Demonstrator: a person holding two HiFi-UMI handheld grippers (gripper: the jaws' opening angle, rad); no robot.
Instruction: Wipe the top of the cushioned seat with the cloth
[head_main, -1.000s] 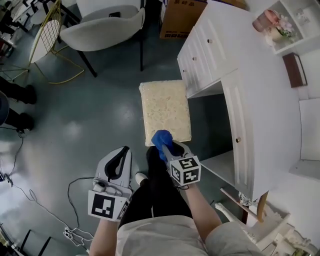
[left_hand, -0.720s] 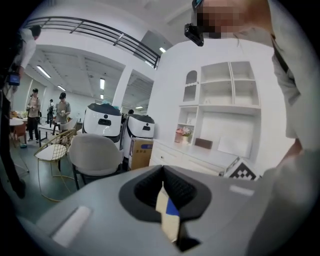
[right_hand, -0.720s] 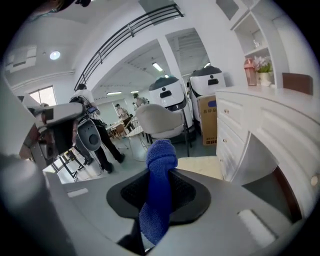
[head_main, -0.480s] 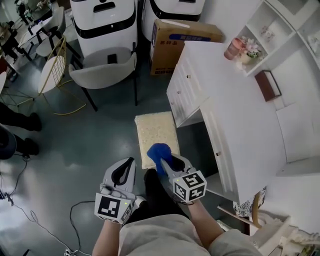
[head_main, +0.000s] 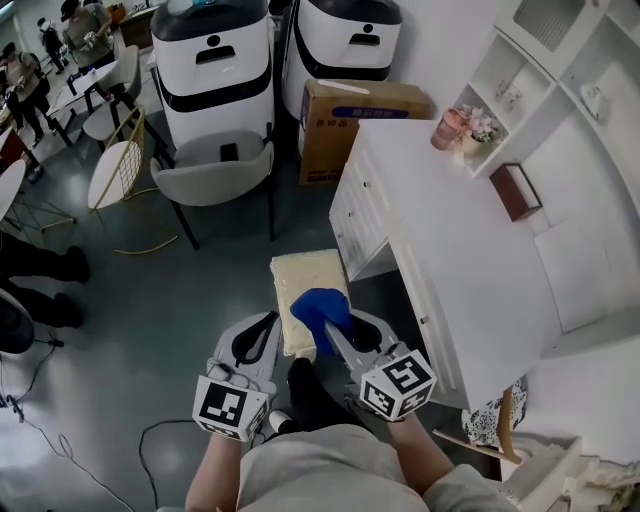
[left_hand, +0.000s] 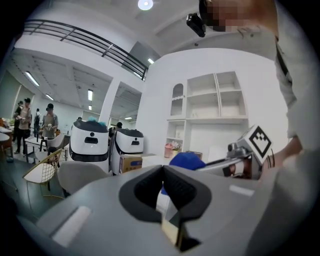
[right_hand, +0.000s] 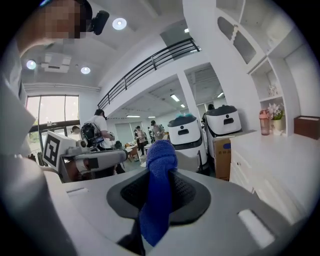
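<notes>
The cushioned seat (head_main: 300, 280) is a cream rectangular pad low on the floor, beside the white desk. My right gripper (head_main: 333, 322) is shut on a bunched blue cloth (head_main: 320, 305) and hangs over the seat's near end, well above it. In the right gripper view the cloth (right_hand: 159, 190) stands up between the two dark pads and hangs down in front of them. My left gripper (head_main: 264, 332) is to the left of the seat, level with the right one, its jaws shut with nothing in them. The left gripper view shows the cloth (left_hand: 186, 161) off to the right.
A white desk with drawers (head_main: 470, 250) runs along the seat's right side. Behind the seat are a grey chair (head_main: 215, 165), a cardboard box (head_main: 350, 110) and two white machines (head_main: 215, 60). A wire chair (head_main: 115, 170) and several people are at the far left.
Both grippers have risen, the right one more, and the head view has tilted up. The seat now looks smaller and lies further below. The cloth stays in the right gripper.
</notes>
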